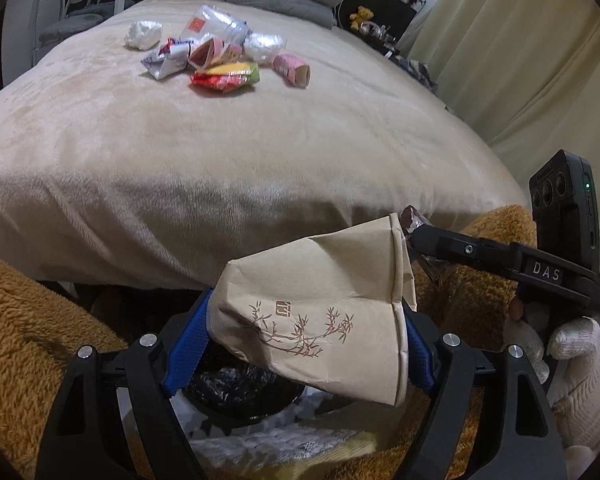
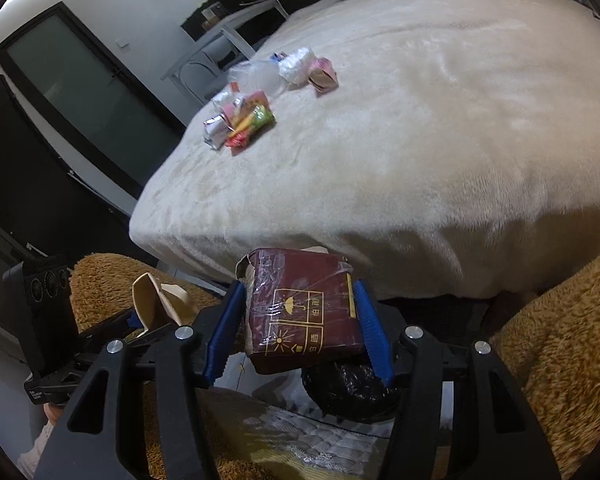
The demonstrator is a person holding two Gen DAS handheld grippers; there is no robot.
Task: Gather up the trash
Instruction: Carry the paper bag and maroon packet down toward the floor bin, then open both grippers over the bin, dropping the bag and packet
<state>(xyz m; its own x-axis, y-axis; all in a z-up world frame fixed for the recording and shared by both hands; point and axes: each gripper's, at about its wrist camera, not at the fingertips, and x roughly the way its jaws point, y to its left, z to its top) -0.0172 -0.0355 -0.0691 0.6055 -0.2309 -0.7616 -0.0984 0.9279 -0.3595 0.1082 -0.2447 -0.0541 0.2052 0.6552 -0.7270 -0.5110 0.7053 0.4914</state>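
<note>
Left gripper (image 1: 306,330) is squeezing a crumpled tan paper cup (image 1: 320,312) and right gripper (image 2: 300,320) is clamped on a dark red taped cardboard box (image 2: 304,312), both over the black-lined bin (image 2: 350,392), so letting go off-center probably drops them on the rug.

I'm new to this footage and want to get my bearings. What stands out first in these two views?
Each gripper carries a piece of trash over a black-lined bin on the floor: the left gripper has a crushed paper cup between its jaws, the right gripper a dark red carton. Beyond, a colourful heap of wrappers lies on the beige bed.
</note>
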